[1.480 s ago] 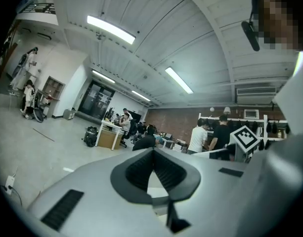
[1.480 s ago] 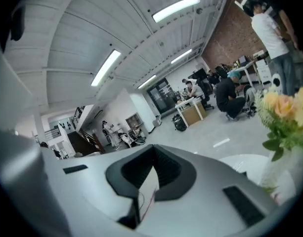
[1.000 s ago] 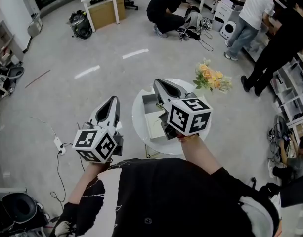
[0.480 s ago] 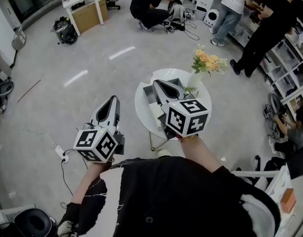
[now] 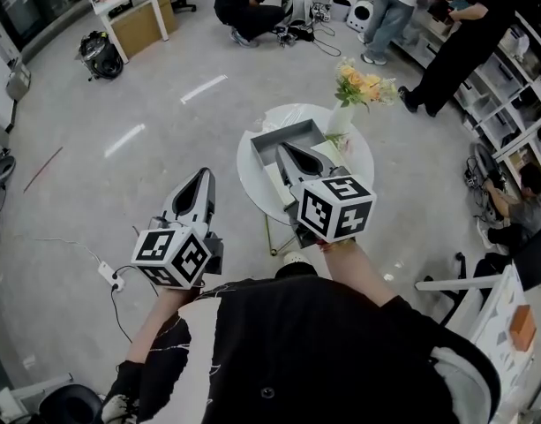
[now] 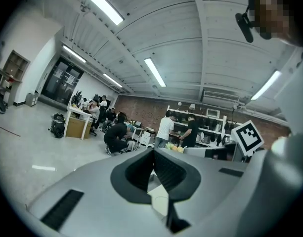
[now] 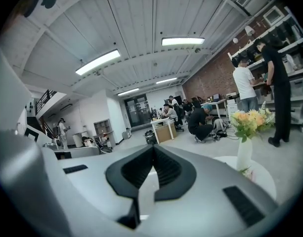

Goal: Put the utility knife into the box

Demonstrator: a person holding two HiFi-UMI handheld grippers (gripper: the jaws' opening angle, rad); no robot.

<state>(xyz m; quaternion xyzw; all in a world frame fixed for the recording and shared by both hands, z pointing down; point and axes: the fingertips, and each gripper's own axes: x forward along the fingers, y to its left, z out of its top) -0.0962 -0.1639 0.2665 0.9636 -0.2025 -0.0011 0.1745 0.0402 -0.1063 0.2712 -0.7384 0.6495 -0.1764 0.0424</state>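
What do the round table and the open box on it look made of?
Round table: smooth, plain white top, likely painted wood or laminate; the look leaves it open. Box: matte grey with thin flat walls, probably cardboard, possibly plastic.

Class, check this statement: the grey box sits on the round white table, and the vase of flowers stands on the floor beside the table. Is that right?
Not quite. The grey box does sit on the round white table, but the vase of flowers stands on that table too, near its far edge beside the box, not on the floor. The head view shows it.
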